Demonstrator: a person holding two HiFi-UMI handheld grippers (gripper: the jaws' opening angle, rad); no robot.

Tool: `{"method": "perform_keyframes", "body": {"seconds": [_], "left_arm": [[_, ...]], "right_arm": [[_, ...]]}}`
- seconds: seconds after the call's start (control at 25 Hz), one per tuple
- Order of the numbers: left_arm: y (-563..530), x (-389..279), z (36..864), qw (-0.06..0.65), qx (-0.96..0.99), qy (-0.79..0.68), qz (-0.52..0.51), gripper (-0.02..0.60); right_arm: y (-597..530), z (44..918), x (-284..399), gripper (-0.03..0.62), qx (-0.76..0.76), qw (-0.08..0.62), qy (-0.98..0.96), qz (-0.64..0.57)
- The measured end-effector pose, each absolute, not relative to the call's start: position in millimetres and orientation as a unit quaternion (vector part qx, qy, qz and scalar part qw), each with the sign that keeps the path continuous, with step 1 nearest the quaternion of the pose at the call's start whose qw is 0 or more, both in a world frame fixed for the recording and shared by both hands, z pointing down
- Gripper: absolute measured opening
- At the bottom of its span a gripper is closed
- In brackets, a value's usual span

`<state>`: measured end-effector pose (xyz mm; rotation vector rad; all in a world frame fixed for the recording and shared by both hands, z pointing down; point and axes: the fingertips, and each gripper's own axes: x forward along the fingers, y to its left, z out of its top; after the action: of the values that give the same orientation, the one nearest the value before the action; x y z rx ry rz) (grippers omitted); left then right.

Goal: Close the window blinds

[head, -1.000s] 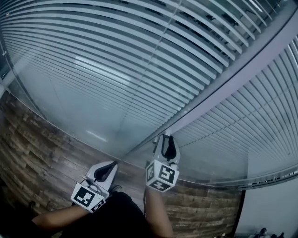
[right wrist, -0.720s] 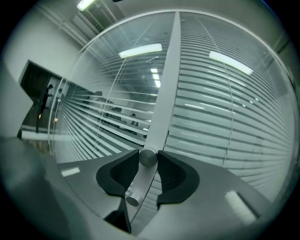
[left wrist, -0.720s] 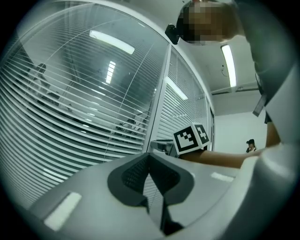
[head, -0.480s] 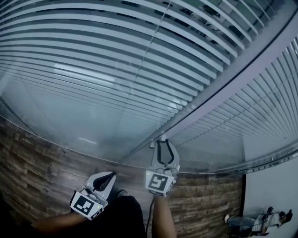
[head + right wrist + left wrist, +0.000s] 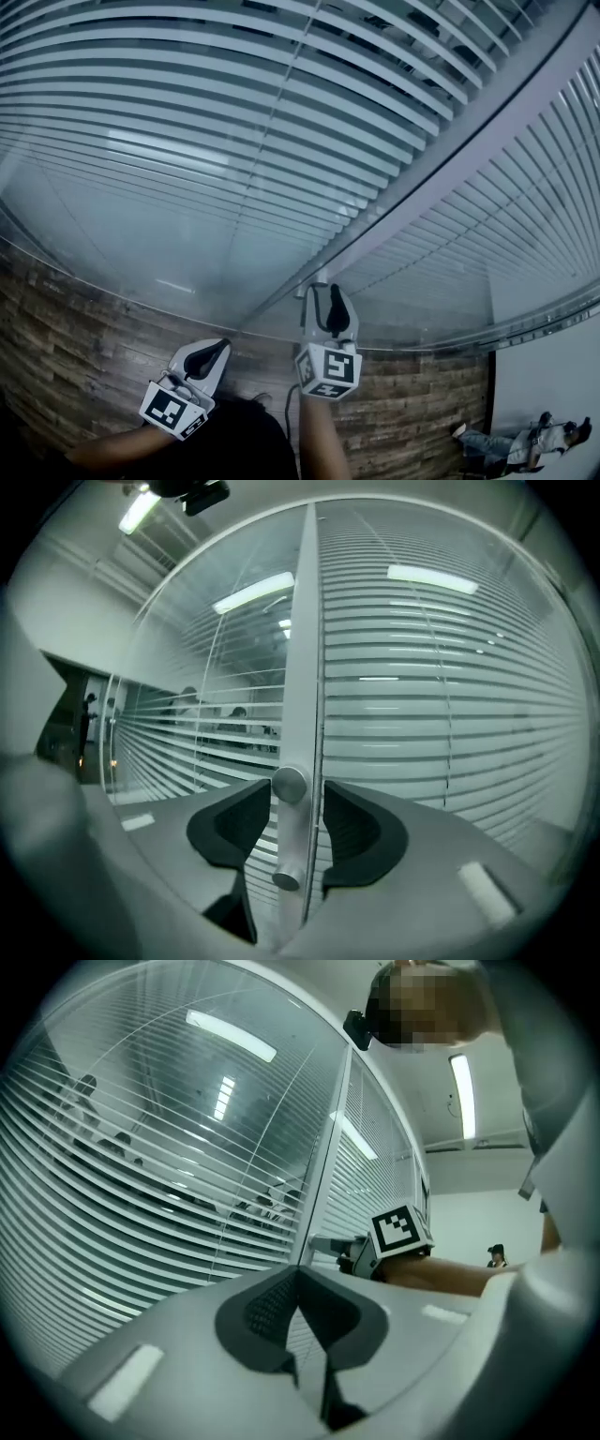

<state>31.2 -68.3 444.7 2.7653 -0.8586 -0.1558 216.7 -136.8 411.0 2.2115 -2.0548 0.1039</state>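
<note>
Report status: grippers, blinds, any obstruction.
Right gripper open, jaws just opened, knob between them, ungripped. Left gripper shut, empty. Blinds partly see-through. Nothing in the way.

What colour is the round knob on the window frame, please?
The round metal knob is silver-grey, clearest in the right gripper view.

The blind slats (image 5: 150, 747) partly hide dim figures (image 5: 192, 701) behind.
</note>
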Motion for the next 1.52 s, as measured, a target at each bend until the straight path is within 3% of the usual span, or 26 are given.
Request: {"method": "perform_keyframes", "body": {"seconds": [0.36, 0.44, 0.6, 0.84, 1.08, 1.32, 1.44, 1.52], "left_arm": [[-63.3, 38.1, 444.3, 0.124, 0.949, -0.286, -0.049, -0.002], [-64.2, 37.1, 443.9, 0.122, 0.949, -0.287, -0.049, -0.002], [-66.2, 30.4, 446.7, 0.122, 0.948, -0.292, -0.046, -0.002], [-67.3, 28.6, 435.5, 0.12, 0.948, -0.286, -0.068, -0.002], [-67.2, 26.8, 438.2, 0.111, 0.945, -0.3, -0.065, -0.002], [-63.1, 27.4, 435.3, 0.103, 0.945, -0.302, -0.069, -0.002], [-63.6, 27.4, 431.4, 0.106, 0.943, -0.307, -0.069, -0.002], [-64.7, 27.3, 431.5, 0.108, 0.943, -0.308, -0.068, -0.002]], "right_arm": [[-140.0, 401.4, 210.4, 0.16, 0.741, -0.005, -0.669, 0.064], [-140.7, 399.9, 214.5, 0.129, 0.746, -0.018, -0.662, 0.07], [-139.8, 400.5, 215.3, 0.124, 0.75, -0.01, -0.658, 0.068], [-142.5, 396.6, 211.1, 0.127, 0.741, 0.09, -0.666, -0.001], [-143.6, 401.4, 201.5, 0.13, 0.684, 0.245, -0.681, -0.089], [-141.5, 405.8, 198.2, 0.129, 0.647, 0.355, -0.653, -0.169], [-143.6, 401.0, 199.4, 0.132, 0.643, 0.364, -0.652, -0.172], [-145.5, 400.9, 201.5, 0.135, 0.652, 0.328, -0.668, -0.147]]}}
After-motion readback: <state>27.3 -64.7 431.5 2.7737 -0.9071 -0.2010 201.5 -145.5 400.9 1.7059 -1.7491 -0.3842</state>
